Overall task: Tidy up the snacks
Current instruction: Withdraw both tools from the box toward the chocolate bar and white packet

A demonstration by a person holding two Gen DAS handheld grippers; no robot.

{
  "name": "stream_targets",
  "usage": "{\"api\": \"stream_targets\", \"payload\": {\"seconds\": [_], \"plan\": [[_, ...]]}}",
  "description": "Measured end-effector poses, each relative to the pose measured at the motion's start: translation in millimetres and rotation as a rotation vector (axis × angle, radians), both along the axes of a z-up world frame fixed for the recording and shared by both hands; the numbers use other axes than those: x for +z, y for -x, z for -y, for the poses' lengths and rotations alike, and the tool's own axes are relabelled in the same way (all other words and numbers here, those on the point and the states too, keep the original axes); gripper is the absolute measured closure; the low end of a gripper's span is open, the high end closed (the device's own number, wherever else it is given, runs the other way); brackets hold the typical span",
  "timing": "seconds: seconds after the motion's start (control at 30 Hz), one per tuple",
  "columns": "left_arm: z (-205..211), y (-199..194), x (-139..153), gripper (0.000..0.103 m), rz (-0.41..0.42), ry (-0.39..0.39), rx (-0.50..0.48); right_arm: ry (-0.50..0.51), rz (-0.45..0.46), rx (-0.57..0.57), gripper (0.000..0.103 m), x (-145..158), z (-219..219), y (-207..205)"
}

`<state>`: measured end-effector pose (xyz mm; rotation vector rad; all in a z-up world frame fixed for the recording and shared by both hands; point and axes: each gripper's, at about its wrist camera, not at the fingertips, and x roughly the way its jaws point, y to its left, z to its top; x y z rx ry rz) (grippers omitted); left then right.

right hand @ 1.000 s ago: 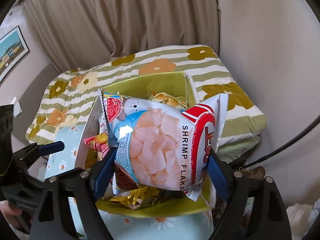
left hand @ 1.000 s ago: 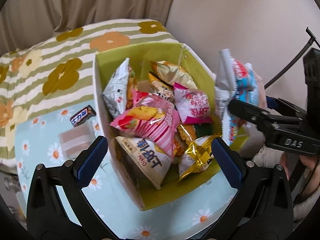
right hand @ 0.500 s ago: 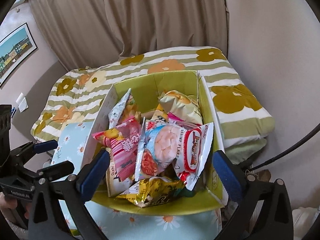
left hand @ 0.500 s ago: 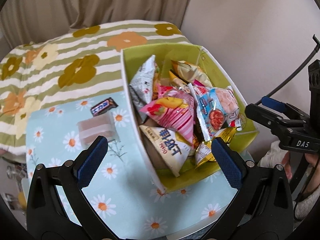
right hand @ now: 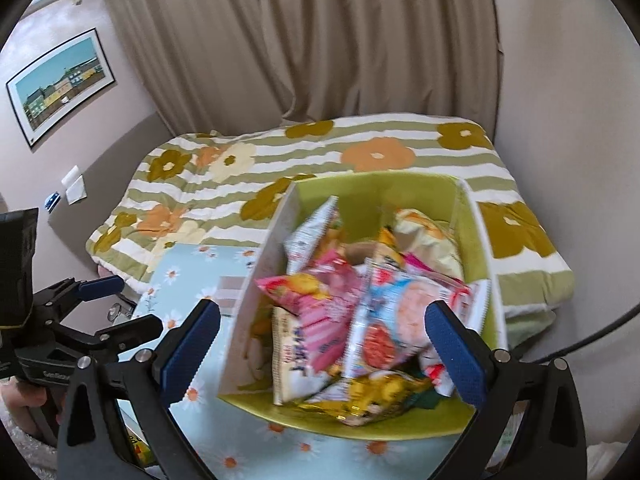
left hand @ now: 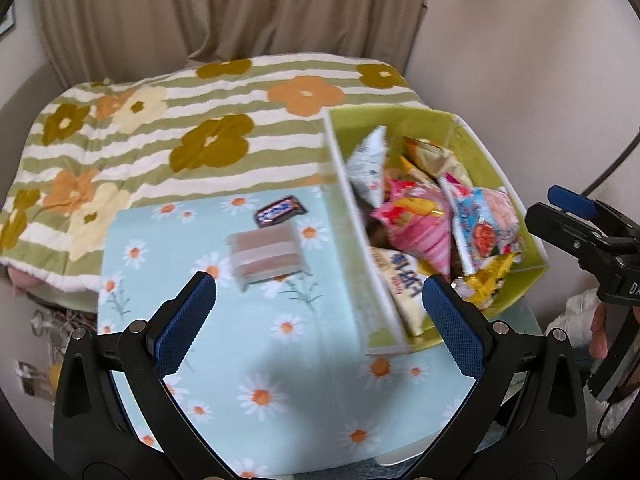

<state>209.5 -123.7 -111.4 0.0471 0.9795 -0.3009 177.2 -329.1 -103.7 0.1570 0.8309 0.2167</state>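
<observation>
A green-lined white box (left hand: pixel 478 148) (right hand: pixel 376 192) holds several snack bags, with the blue shrimp flakes bag (left hand: pixel 486 220) (right hand: pixel 394 308) lying on top beside a pink bag (left hand: pixel 416 228) (right hand: pixel 320 308). A dark candy bar (left hand: pixel 280 210) and a wrapped brown-and-white cake slice (left hand: pixel 268 252) lie on the daisy cloth (left hand: pixel 280 360) left of the box. My left gripper (left hand: pixel 320 312) is open and empty above the cloth, near the cake slice. My right gripper (right hand: pixel 322 340) is open and empty above the box's near end.
The daisy-cloth table stands against a bed with a green striped flower blanket (left hand: pixel 160 128) (right hand: pixel 360 148). Curtains (right hand: pixel 300 40) hang behind, a wall is close on the right, and a framed picture (right hand: pixel 60 84) hangs on the left wall.
My right gripper let go of the shrimp flakes bag, which now lies in the box, and pulled back. My left gripper swung left from over the box toward the cake slice and candy bar.
</observation>
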Motion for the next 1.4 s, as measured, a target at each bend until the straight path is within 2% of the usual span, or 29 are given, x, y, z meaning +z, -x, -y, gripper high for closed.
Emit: {"api": "stream_targets", "payload": {"seconds": [0.13, 0.43, 0.7, 0.87, 1.0, 1.2, 1.4], "plan": [[-32, -10, -3, 0.001, 0.005, 0.002, 0.002, 0.012, 0.025, -0.011, 0.001, 3, -33, -5], [-94, -54, -20, 0.001, -0.04, 0.007, -0.113, 0.019, -0.001, -0.098, 0.001, -5, -98, -27], [-152, -98, -38, 0.001, -0.075, 0.017, -0.173, 0.056, -0.002, -0.151, 0.001, -25, -161, -44], [-177, -120, -55, 0.001, -0.089, 0.008, -0.194, 0.069, 0.017, -0.133, 0.001, -41, -194, -51], [-185, -133, -81, 0.001, -0.12, 0.013, -0.202, 0.094, -0.006, -0.118, 0.001, -74, -213, -62], [-187, -148, -125, 0.001, -0.174, 0.004, -0.197, 0.125, -0.088, -0.152, 0.001, -150, -213, -92], [-181, -160, -162, 0.001, -0.234, 0.006, -0.185, 0.156, -0.132, -0.155, 0.001, -192, -210, -112]]}}
